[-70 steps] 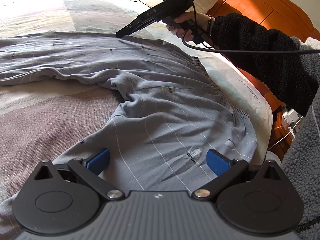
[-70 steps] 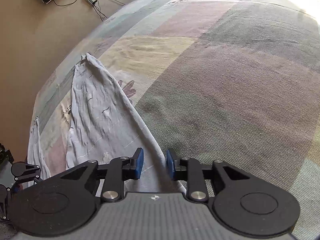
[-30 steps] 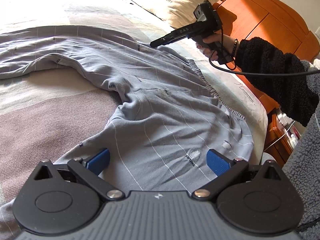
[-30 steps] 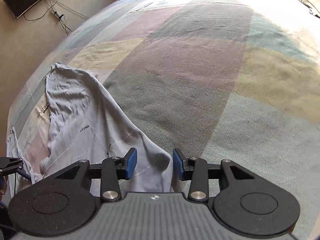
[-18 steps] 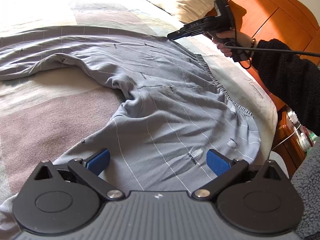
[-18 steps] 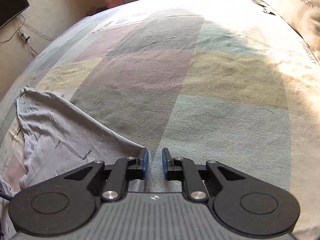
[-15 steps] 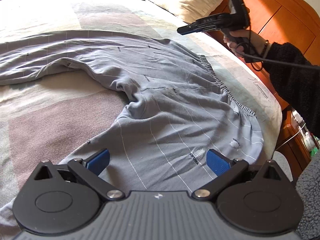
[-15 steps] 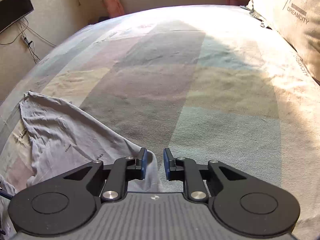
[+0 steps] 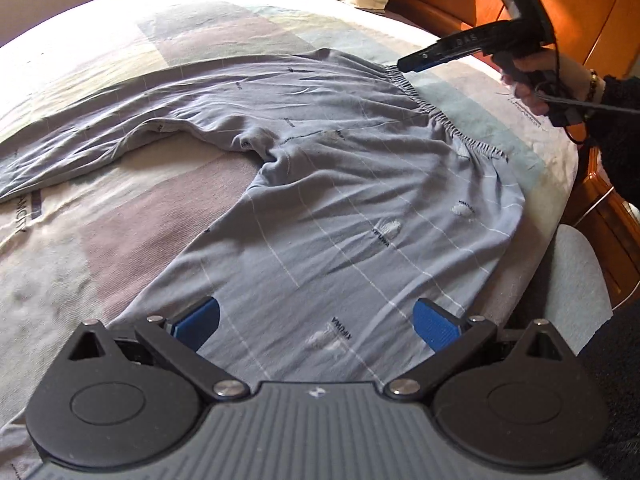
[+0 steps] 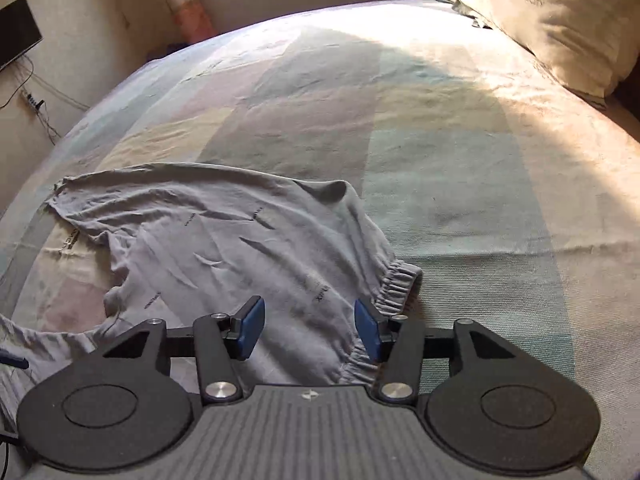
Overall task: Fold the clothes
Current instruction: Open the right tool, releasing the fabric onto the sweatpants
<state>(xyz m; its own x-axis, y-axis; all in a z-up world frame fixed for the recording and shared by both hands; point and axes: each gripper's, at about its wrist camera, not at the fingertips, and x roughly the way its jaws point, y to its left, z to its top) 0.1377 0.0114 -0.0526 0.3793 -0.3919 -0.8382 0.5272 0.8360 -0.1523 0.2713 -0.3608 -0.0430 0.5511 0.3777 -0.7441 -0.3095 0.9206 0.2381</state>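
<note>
Grey-blue trousers (image 9: 340, 200) with thin white lines lie spread on the bed, their two legs running off to the left. The gathered waistband (image 9: 452, 120) lies along the right edge. My left gripper (image 9: 316, 320) hovers wide open over the near leg, nothing between its blue pads. In the left wrist view a hand in a black sleeve holds my right gripper (image 9: 404, 66) at the far waistband corner. In the right wrist view the right gripper (image 10: 310, 332) is opening just above that waistband corner (image 10: 396, 284). The cloth lies loose under the pads, not pinched.
The patchwork bed cover (image 10: 440, 140) stretches bare beyond the trousers. A cream pillow (image 10: 560, 20) leans against the wooden headboard (image 9: 580, 8). A grey padded seat (image 9: 576, 272) and a wooden bedside cabinet (image 9: 612, 232) stand off the bed's right edge. A dark screen (image 10: 16, 36) hangs on the left wall.
The right gripper swept along the bed toward the pillow with its jaws nearly closed on the waistband corner, then spread them; the cloth now lies flat. The left gripper rose slightly.
</note>
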